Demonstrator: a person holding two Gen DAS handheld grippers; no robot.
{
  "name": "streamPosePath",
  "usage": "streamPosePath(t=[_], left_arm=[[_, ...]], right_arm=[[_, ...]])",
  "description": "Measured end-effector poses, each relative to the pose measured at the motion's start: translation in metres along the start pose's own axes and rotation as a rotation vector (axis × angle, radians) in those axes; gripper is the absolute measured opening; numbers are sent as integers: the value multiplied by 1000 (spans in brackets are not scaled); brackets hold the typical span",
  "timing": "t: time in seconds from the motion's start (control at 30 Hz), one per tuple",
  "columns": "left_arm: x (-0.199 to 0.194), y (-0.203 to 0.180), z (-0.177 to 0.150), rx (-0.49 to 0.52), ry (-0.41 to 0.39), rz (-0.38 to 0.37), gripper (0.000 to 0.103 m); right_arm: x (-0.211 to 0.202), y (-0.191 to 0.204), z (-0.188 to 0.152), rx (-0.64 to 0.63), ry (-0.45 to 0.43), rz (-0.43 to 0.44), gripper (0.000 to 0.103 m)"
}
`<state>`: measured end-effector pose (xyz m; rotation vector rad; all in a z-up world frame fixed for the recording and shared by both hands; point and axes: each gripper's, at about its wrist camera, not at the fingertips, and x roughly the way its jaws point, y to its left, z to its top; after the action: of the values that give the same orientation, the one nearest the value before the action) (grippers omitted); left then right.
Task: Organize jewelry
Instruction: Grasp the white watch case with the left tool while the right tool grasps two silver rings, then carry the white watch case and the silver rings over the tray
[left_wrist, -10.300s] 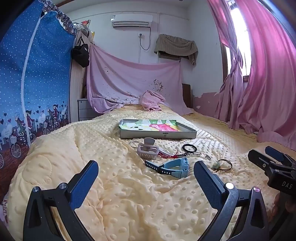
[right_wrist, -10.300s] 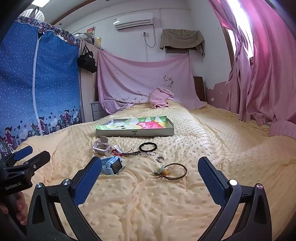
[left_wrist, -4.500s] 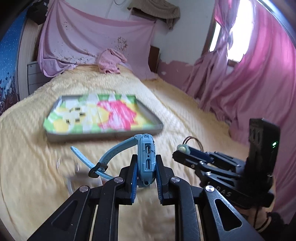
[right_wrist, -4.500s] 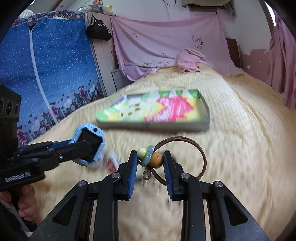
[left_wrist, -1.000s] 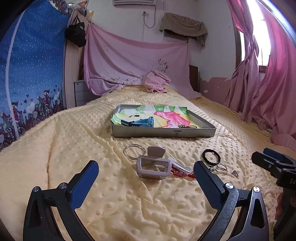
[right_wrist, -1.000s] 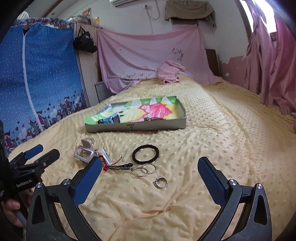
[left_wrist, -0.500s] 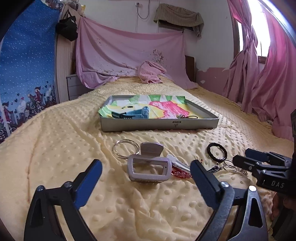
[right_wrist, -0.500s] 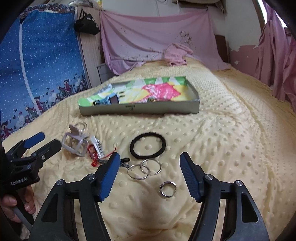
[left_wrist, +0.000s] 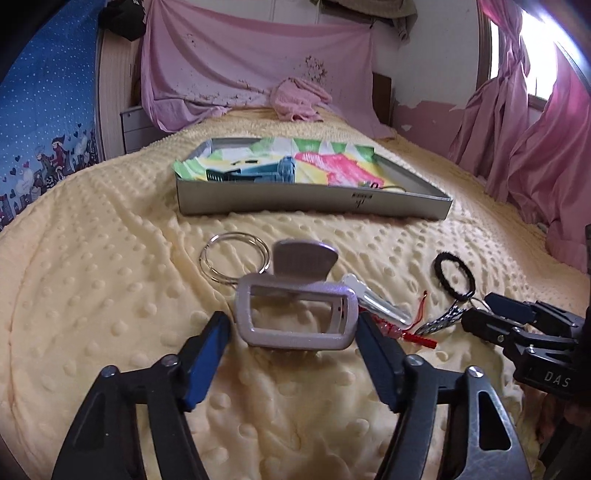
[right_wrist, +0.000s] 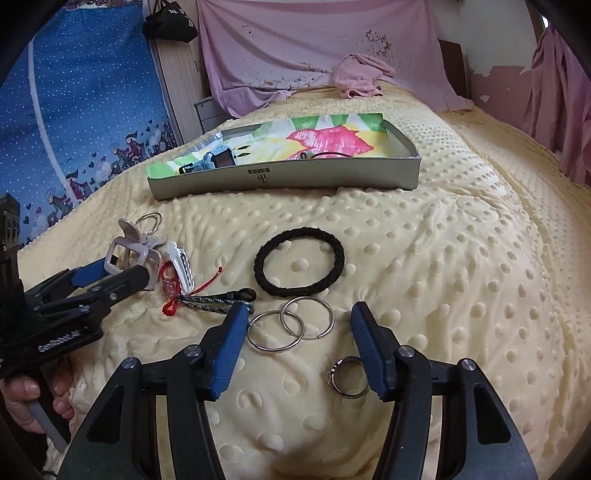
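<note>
My left gripper (left_wrist: 293, 328) is open, its fingers on either side of a beige rectangular hair claw (left_wrist: 297, 317) on the yellow blanket; it also shows in the right wrist view (right_wrist: 127, 258). My right gripper (right_wrist: 299, 332) is open around two linked silver rings (right_wrist: 290, 325). A small silver ring (right_wrist: 347, 376) lies beside its right finger. A black hair tie (right_wrist: 299, 267) lies just beyond. The grey tray (left_wrist: 314, 201) holds the blue watch (left_wrist: 258, 173) and a brown bracelet (right_wrist: 325, 155).
A silver hoop (left_wrist: 232, 256), a white clip (right_wrist: 181, 266), a red cord (right_wrist: 171, 291) and a braided strap (right_wrist: 218, 301) lie between the grippers. Pink curtains (left_wrist: 535, 147) hang at the right. A pink cloth (left_wrist: 299, 98) lies at the head of the bed.
Both grippers have moved forward and down. The left now brackets the hair claw, the right brackets the linked rings. Both jaws have narrowed.
</note>
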<state>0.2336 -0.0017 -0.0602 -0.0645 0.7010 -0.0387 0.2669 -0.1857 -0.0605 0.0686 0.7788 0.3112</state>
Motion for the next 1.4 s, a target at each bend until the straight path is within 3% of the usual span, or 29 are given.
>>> streamPosePath(t=[0.17, 0.33, 0.63, 0.67, 0.7, 0.9, 1.13, 1.4], left_arm=[[-5, -5, -3, 26, -22, 20, 58], [-12, -7, -4, 40, -44, 14, 58], [-32, -13, -9, 52, -95, -46, 57], [-35, -14, -10, 55, -102, -53, 52], [-38, -14, -10, 57, -111, -54, 36], [-34, -17, -8, 64, -78, -61, 36], [-40, -16, -2, 39, -109, -86, 36], [-36, -14, 47, -36, -195, -111, 36]], right_arm=[[1, 3, -1, -10, 2, 7, 42], [-2, 5, -3, -8, -8, 4, 26], [-17, 14, -9, -43, -52, 24, 26], [-20, 16, -9, -51, -63, 26, 26], [-22, 17, -10, -57, -72, 26, 26], [-27, 22, -8, -80, -86, 28, 26], [-32, 17, 2, -57, -123, 55, 26], [-25, 16, 46, -77, -211, 60, 26]])
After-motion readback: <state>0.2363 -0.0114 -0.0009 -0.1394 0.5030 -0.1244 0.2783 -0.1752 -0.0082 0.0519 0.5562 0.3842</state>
